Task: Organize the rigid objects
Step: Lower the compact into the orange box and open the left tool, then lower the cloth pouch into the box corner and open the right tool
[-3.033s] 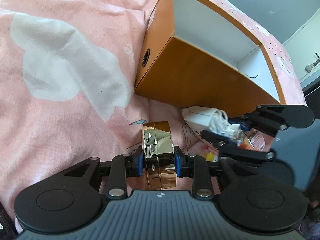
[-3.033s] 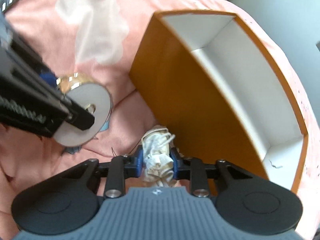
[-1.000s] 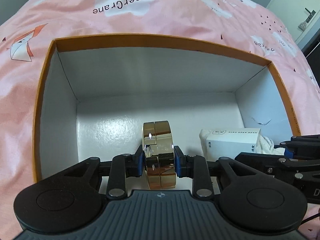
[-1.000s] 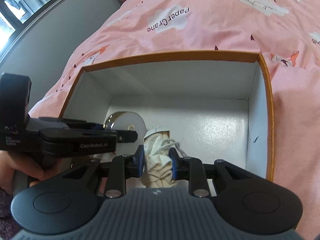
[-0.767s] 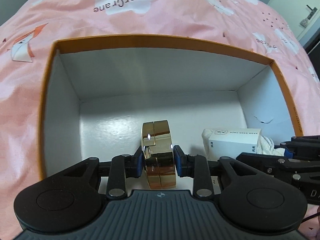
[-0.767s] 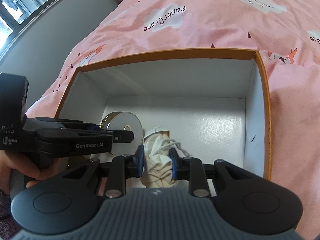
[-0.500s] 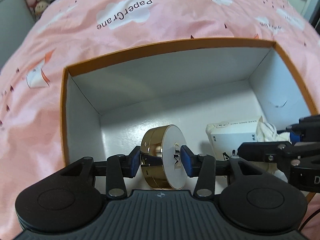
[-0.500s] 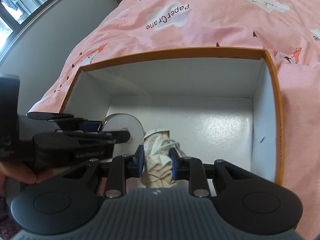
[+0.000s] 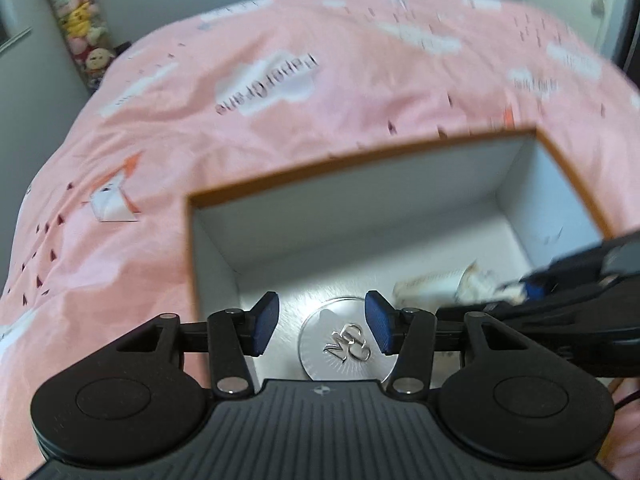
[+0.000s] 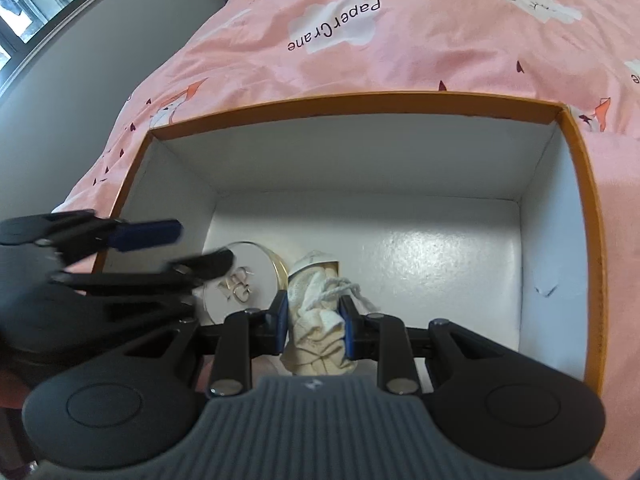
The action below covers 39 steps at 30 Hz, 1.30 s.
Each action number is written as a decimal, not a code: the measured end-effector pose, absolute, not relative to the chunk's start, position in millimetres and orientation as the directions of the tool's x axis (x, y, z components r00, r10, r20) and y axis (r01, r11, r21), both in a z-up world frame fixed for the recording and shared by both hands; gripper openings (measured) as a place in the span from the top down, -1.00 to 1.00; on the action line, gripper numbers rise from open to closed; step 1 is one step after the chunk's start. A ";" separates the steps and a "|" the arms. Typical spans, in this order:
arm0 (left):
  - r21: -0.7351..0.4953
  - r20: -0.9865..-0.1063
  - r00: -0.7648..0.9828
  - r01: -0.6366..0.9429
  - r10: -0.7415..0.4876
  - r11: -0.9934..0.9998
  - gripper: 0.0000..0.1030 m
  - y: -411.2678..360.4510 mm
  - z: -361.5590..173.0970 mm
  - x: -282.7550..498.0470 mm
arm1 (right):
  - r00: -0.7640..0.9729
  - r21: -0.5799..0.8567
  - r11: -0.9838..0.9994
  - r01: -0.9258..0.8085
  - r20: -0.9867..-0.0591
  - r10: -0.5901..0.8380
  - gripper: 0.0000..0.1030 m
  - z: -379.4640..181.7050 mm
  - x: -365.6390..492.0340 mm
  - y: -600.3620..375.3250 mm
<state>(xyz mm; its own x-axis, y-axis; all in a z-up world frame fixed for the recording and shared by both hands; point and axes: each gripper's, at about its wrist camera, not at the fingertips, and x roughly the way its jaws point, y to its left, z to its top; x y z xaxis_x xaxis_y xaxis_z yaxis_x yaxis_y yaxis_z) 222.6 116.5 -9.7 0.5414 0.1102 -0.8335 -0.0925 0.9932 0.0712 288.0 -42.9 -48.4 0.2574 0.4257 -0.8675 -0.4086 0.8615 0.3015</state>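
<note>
Pink bedding [image 10: 440,40] printed with clouds and paper cranes carries an orange box [image 10: 576,168] with a white inside, its open top turned up so that things can be lowered in from above. On the box floor lies a round gold tin [image 9: 346,346], flat, its pale lid with a raised monogram facing up; it sits near the left wall, which leaves most of the floor free for what follows.

Above the tin hangs the left tool [image 9: 322,322]. Its jaws are opening and the blue pads stand clear on either side of the lid, touching nothing, so the tin rests on its own and looks delivered.

Just to the right, the right tool [image 10: 314,322] is narrow and clamped on a cream drawstring pouch [image 10: 316,328], pinched at the bunched fabric below the cord. The pouch reaches down into the box just beside the tin; whether its far end already touches the floor cannot be told. A pale carton [image 9: 430,286] seems to sit with the pouch in the left view, though blur hides the join. Holding it there suggests it is meant to land next to the tin, keeping the items packed at one end.
</note>
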 end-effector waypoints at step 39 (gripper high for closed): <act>-0.243 -0.812 0.583 -0.303 -0.022 0.922 0.67 193.0 -16.8 173.5 | 0.273 0.281 0.855 -0.437 -0.864 0.423 0.52 -41.1 321.8 22.4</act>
